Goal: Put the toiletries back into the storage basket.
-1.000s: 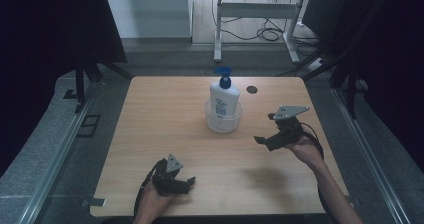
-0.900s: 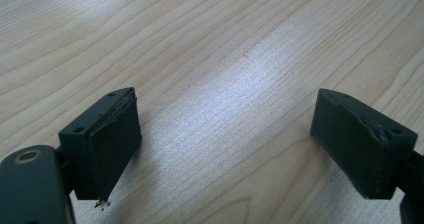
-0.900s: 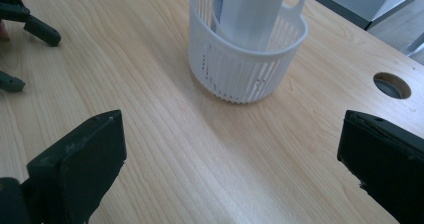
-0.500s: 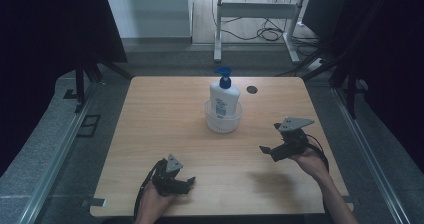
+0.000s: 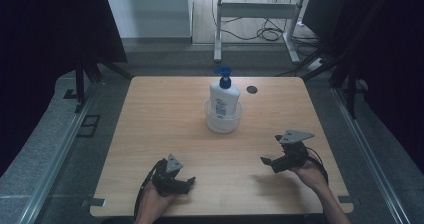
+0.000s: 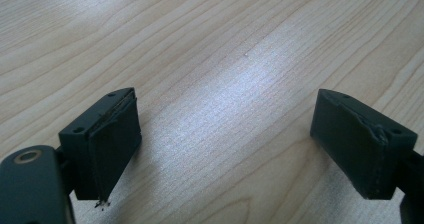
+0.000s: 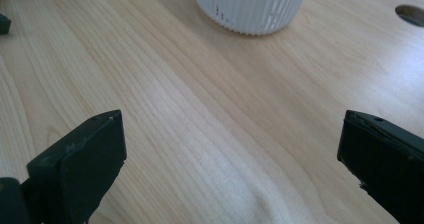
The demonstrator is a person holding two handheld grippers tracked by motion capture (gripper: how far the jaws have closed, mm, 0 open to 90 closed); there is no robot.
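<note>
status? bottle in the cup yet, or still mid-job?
Done: the pump bottle stands upright inside the white ribbed cup. In hand: nothing; the right gripper and the left gripper are both open, low over the table, apart from the cup. Left: nothing visibly pending.

white pump bottle (image 5: 224, 96) | blue pump top | upright | inside ribbed white cup (image 5: 223, 120) | table's far centre

The high view is dim with near-black surroundings, while both gripper views are brighter, showing soft overhead glare on the wooden table (image 6: 260, 59) and slightly blurred near jaws.
</note>
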